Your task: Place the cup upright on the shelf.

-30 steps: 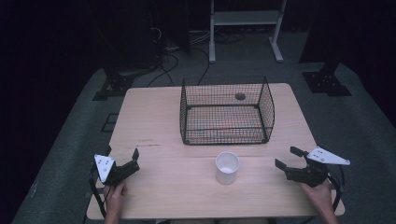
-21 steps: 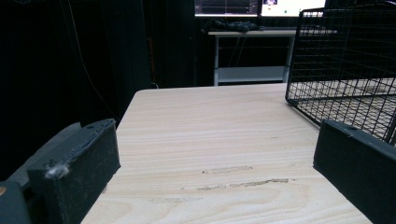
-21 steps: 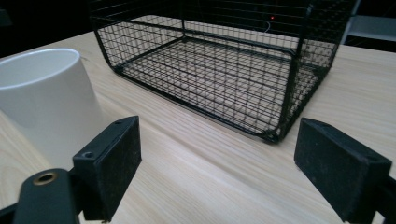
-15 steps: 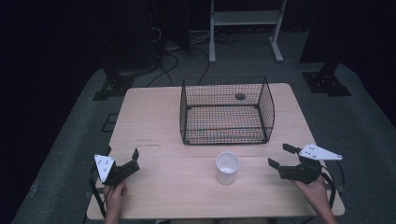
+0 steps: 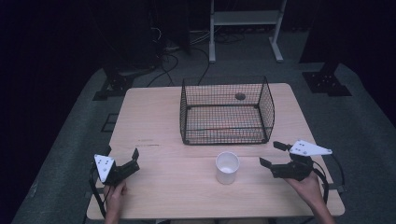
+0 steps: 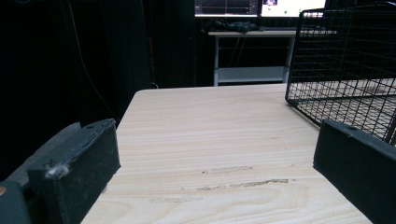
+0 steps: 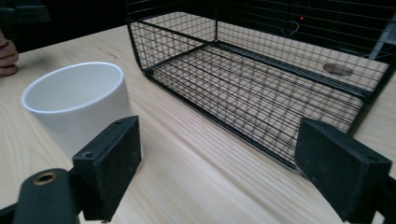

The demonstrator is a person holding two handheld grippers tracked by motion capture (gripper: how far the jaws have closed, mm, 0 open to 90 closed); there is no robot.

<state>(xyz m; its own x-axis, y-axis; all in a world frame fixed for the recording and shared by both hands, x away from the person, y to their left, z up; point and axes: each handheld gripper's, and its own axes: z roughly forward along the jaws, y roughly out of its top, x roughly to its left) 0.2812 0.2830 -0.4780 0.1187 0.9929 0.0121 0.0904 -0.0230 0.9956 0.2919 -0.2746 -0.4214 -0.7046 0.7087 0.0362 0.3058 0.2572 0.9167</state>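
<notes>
The table [image 5: 154, 116] carries a wire basket [image 5: 226, 112] at its far centre. A white cup [image 5: 227, 167] stands upright just before it. The right gripper [image 5: 274, 154], jaws apart, sits beside the cup. The left gripper [image 5: 122, 156], jaws apart, holds nothing.

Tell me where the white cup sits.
In the high view the white cup stands upright near the table's front middle, just before the wire basket, left of the right gripper.
</notes>
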